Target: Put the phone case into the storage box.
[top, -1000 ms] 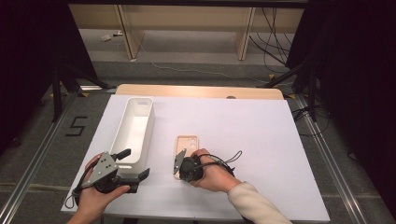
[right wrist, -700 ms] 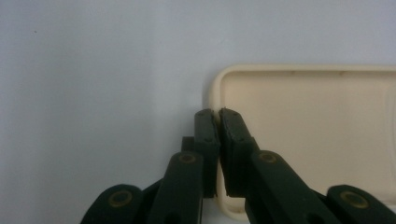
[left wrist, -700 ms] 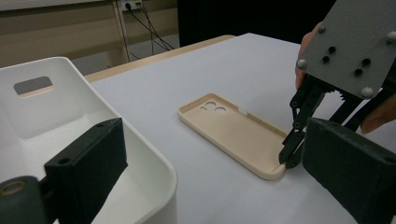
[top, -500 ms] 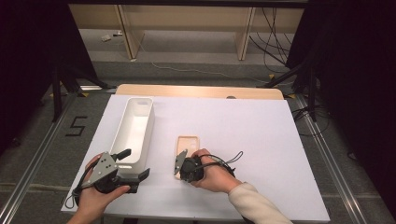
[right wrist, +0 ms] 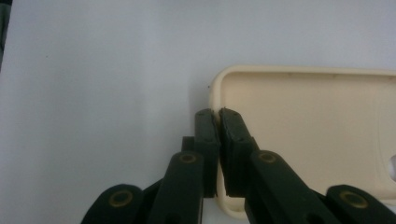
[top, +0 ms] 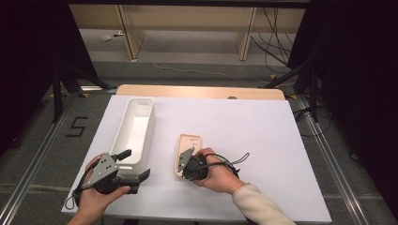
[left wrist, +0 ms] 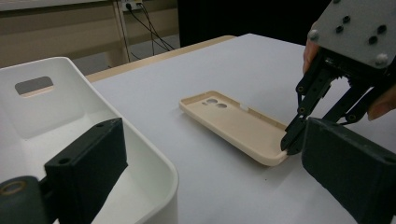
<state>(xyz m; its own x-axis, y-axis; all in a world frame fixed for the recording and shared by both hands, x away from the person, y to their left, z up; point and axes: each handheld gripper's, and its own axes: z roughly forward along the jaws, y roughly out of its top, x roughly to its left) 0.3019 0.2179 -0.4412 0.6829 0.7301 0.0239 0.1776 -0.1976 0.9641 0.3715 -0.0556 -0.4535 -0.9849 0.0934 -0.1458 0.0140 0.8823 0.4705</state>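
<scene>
We see a flat white table (top: 263,140) with a matte surface and, lying on it inside up near the person's edge, a cream phone case (top: 187,152): a thin, shallow rectangular shell of smooth plastic with rounded corners, a low raised rim and camera cut-outs at its far end. The right gripper (top: 180,164), of black hard plastic with brass-coloured pivot pins, stands at the case's near end. In the right gripper view its two flat ribbed pads (right wrist: 232,140) are pressed narrow on the case's (right wrist: 299,121) side rim, one pad outside the wall and one inside. In the left gripper view the same pinch sits near the case's (left wrist: 233,123) nearest corner. The left gripper (top: 137,165) rests to the left, its blocky black jaws standing wide with nothing between them, astride the near corner of a white bin (top: 136,129). The bin is a long, deep, glossy plastic trough with rounded edges and a slot handle (left wrist: 33,85) in its end wall.
</scene>
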